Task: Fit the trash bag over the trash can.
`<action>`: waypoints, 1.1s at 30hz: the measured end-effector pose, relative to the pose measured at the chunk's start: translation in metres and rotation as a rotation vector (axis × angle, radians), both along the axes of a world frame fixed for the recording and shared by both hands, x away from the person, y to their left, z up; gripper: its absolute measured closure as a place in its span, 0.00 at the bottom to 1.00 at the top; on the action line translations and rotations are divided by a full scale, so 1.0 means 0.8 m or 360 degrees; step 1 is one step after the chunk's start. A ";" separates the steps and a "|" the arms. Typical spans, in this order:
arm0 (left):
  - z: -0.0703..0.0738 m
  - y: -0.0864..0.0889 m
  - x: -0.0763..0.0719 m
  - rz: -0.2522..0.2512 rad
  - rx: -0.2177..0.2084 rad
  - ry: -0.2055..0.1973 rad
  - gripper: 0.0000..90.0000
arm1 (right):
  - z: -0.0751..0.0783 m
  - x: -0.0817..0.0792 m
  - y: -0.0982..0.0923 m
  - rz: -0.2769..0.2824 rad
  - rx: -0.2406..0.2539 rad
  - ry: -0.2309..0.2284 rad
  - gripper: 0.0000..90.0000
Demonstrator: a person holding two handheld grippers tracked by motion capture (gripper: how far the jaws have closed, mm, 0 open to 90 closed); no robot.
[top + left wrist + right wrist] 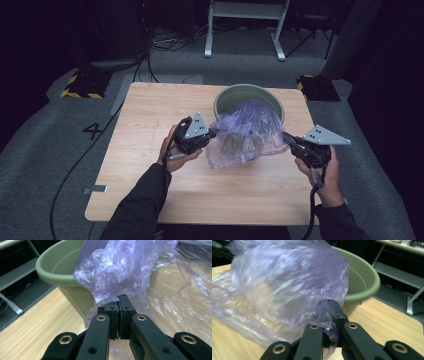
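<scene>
high view shows you holding the purple bag (245,132) stretched over the near rim of the green bin (250,95) on the table (150,120). your left gripper (210,135) pinches its left edge, jaws pressed together; your right gripper (289,140) nips the right edge. both edges look gripped; opening the bag and lining the bin seems left.

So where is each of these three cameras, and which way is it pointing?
High view: above the person, facing down on the table; forearms, both hand-held grippers.
Left gripper view: rides the left hand-held gripper, facing the purple bag; black jaws.
Right gripper view: rides the right hand-held gripper, likewise.
All share bag and green bin.
</scene>
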State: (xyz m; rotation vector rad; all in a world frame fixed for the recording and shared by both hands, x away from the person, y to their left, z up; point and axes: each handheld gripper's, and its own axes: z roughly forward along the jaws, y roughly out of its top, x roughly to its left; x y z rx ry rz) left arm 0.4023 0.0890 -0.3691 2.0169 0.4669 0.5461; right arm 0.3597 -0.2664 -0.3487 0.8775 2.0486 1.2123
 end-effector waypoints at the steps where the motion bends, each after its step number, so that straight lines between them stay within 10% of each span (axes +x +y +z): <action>1: -0.001 0.001 0.001 0.0007 0.0007 0.0000 0.97 | 0.000 0.000 0.000 0.0000 0.0000 0.0000 0.99; 16: -0.020 0.018 0.033 0.0166 0.0026 0.0049 0.97 | -0.042 0.029 -0.046 -0.0149 0.0000 0.0109 0.97; 19: -0.021 0.018 0.033 0.0167 0.0013 0.0047 0.96 | -0.043 0.029 -0.049 -0.0114 0.0003 0.0080 0.75; 23: -0.015 0.019 0.023 0.0164 -0.0006 0.0001 0.80 | -0.037 0.014 -0.041 -0.0021 -0.0086 -0.0067 0.42; 29: -0.004 0.025 0.010 0.0083 -0.0086 0.0003 0.43 | -0.022 -0.016 -0.030 0.0072 -0.0211 -0.0319 0.30; 33: 0.003 0.029 0.003 0.0030 -0.0120 -0.0023 0.40 | -0.013 -0.026 -0.027 0.0113 -0.0235 -0.0426 0.31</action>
